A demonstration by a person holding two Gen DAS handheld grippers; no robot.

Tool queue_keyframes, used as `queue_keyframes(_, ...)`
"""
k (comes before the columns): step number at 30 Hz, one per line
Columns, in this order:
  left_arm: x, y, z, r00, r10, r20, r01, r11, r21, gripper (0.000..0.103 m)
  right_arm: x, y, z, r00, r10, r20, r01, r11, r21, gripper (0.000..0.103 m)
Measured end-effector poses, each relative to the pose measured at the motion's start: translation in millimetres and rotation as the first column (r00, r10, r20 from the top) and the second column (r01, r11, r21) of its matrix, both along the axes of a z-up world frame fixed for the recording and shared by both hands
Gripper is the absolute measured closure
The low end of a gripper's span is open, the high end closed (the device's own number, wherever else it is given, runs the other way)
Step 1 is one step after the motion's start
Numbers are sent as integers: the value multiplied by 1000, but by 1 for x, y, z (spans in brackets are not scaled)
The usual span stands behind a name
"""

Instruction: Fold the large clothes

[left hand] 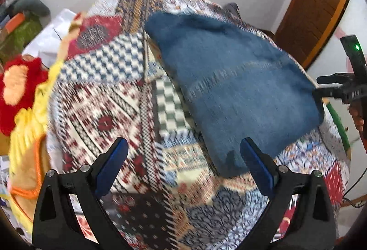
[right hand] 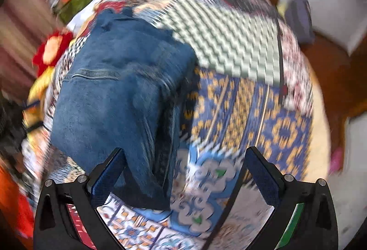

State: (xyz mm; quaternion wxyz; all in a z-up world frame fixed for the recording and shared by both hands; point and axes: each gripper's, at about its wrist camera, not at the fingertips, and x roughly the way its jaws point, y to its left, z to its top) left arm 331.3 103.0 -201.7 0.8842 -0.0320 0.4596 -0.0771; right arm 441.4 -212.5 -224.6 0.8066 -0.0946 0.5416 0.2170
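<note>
Denim is what you have to deal with: the jeans (left hand: pixel 231 89) lie folded into a thick blue slab on the patchwork quilt (left hand: pixel 110 103), filling the centre and right of the left wrist frame and the left half of the right wrist frame (right hand: pixel 119 98). The quilt covers what looks like a bed, though its edges are too blurred to be sure.

Your left gripper (left hand: pixel 183 158) hangs above the quilt with its blue pads spread wide and nothing between them; the near corner of the jeans sits just inside its right-hand pad (left hand: pixel 257 165). Your right gripper (right hand: pixel 185 169) is likewise wide apart and empty, with the near end of the jeans running down beside its left-hand pad (right hand: pixel 107 178).

Expect the fabric to be heavy and fairly stiff for cloth. Stacked layers will resist a pinch and may slide over each other, so a shallow bite risks lifting the top layer only. Judging by the seam line across the middle, the bundle is already doubled. Take hold at the near corners or along the thick folded edge, catching every layer, one gripper at each side, so the weight stays balanced. Both views are motion-blurred, so finer detail cannot be made out.
</note>
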Motion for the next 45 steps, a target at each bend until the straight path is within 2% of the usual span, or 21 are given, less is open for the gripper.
queue_keyframes(5,44,7,11,999,23,25,-23,1000,7,4,19,37,21,990,102,95,-100,995,-25,0)
queue_keyframes(8,78,2,6,1000,14,7,-14,1000,-8,4,42,57,25,989,112,99,-114,993,19,0)
queue_keyframes(11,110,0,-5,1000,5,-29,-7,998,-55,4,67,76,23,992,95,80,-100,993,66,0)
queue_keyframes(14,144,2,-20,998,18,-58,-24,995,-99,3,96,100,8,994,105,18,-107,989,105,0)
queue_keyframes(18,186,11,-27,995,49,-81,-66,974,-217,3,129,119,-21,994,93,-64,-86,991,100,0)
queue_keyframes(20,202,9,-29,994,61,-87,-79,972,-220,3,144,120,-35,992,76,-104,-65,992,106,0)
queue_keyframes(21,212,7,-31,994,70,-87,-86,977,-195,3,149,119,-39,990,71,-124,-56,991,124,0)
queue_keyframes(24,230,3,-37,994,49,-100,-67,980,-185,4,165,102,-48,985,14,-174,19,983,183,0)
queue_keyframes(28,226,4,-29,996,66,-65,-77,982,-171,4,178,67,-56,977,-80,-198,119,974,193,0)
queue_keyframes(31,218,17,-17,990,141,-13,-142,985,-94,3,177,36,-57,964,-156,-214,198,962,190,0)
queue_keyframes(34,208,39,-3,982,187,24,-185,980,-71,4,171,10,-50,956,-239,-172,264,955,138,0)
queue_keyframes(37,190,55,9,983,184,24,-181,980,-85,4,158,-6,-38,959,-238,-153,262,953,155,0)
queue_keyframes(39,176,60,15,983,180,25,-178,981,-72,4,144,-13,-22,968,-228,-108,244,955,169,0)
queue_keyframes(42,156,58,19,989,146,5,-145,987,-75,4,124,-13,-1,978,-201,-54,208,958,199,0)
queue_keyframes(45,136,48,19,995,99,-20,-100,991,-91,3,105,-4,11,987,-154,-38,158,957,242,0)
